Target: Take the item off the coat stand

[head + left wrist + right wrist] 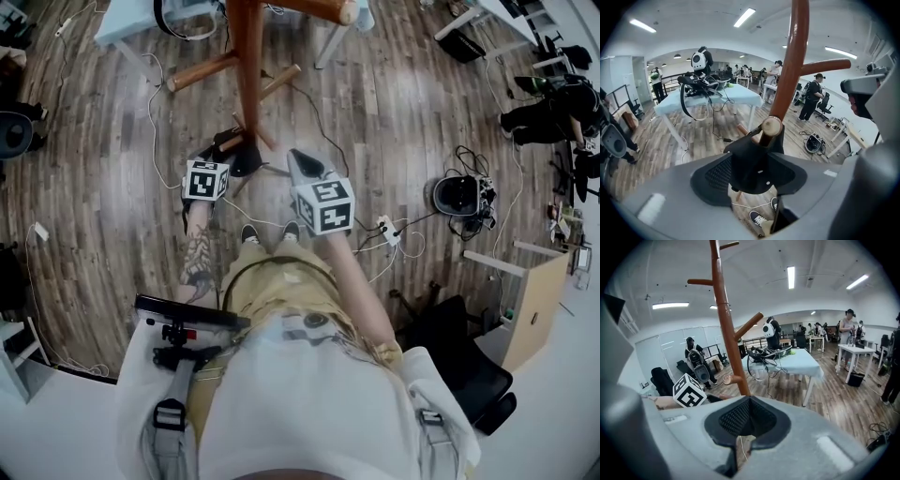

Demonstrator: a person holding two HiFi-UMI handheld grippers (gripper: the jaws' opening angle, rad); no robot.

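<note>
The brown wooden coat stand (246, 66) rises ahead of me, and its trunk (797, 56) fills the upper part of the left gripper view. A black fabric item (750, 164) hangs over a round-ended low peg (771, 126). My left gripper (754, 157) is open, one jaw on each side of the item, and the pads do not visibly press on it. In the head view the left gripper (234, 150) points at the black item (247, 163) by the stand's foot. My right gripper (302, 161) is shut and empty, a little right of the stand (724, 310).
A light blue table (736, 93) with black straps and gear stands behind the stand. Cables and a power strip (386, 228) lie on the wooden floor to the right, near a round black-and-white device (459, 195). A black chair (469, 366) is at my right. People stand in the background.
</note>
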